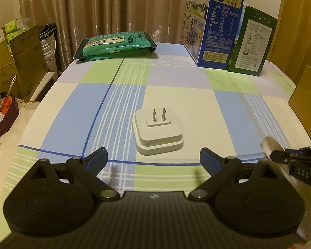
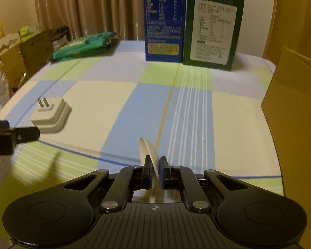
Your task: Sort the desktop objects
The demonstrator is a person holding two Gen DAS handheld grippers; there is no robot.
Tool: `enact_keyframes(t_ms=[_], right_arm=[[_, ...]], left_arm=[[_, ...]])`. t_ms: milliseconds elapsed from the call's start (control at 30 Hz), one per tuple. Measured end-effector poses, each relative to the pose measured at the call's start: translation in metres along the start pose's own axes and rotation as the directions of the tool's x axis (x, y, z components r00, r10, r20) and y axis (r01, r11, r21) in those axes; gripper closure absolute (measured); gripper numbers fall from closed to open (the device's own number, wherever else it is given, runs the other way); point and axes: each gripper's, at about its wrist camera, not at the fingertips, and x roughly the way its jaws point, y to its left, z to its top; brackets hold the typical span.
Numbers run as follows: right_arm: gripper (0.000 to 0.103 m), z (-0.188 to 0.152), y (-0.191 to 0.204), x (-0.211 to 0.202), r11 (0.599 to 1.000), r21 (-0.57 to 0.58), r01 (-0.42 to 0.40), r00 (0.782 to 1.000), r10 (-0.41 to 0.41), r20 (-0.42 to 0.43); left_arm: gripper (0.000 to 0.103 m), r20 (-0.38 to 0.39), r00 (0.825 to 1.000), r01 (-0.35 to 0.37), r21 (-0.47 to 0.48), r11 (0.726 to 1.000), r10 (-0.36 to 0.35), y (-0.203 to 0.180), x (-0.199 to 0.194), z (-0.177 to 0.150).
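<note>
Keeping our right gripper (image 2: 154,166) clamped evenly on the thin, pale, leaf-shaped flat piece (image 2: 147,151) matters most, since so slim a thing could slip or bend if we swing it fast. That piece stands on edge between the pads, above the blue, green and cream checked tablecloth (image 2: 105,95). Our left gripper (image 1: 153,155) hangs wide and empty just short of the white square plug adapter (image 1: 158,131), which lies prongs-up on the cloth, glossy and stepped.

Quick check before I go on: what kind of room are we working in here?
Probably a home, a lived-in room: a checked cloth covers the table, curtains hang behind it, and cardboard boxes are stacked beside it.
</note>
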Motion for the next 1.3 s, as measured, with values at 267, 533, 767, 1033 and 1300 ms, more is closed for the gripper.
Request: enact_keyframes(t_ms=[267,533,767,1033,1300], right_arm=[[0.1,0.015,-0.002,0.008,0.998,0.04,-0.041,0.998,0.04,0.047],[0.099,0.021,-0.005,0.023,0.991,0.066,-0.119,0.991,0.115,0.066],[0.048,0.018,-0.01,0.021,0.991,0.062,-0.119,0.99,0.114,0.078],[0.044,0.011,0.007,0.024,0.991,-0.062,-0.121,0.99,0.125,0.068],[0.045,0.007,0.011,0.034,0.988,-0.115,-0.103,0.992,0.111,0.067]], left_arm=[[0.01,0.027,1.0,-0.002,-0.003,1.0,0.003,0.002,0.006,0.001],[0.01,0.069,0.998,-0.007,0.0,1.0,0.007,0.001,0.022,0.005],[0.01,0.078,0.997,-0.008,-0.013,1.0,0.009,-0.005,0.037,0.013],[0.017,0.073,0.997,-0.029,0.013,1.0,0.028,-0.011,0.055,0.018],[0.038,0.052,0.999,-0.015,0.016,1.0,0.015,-0.008,0.06,0.017]])
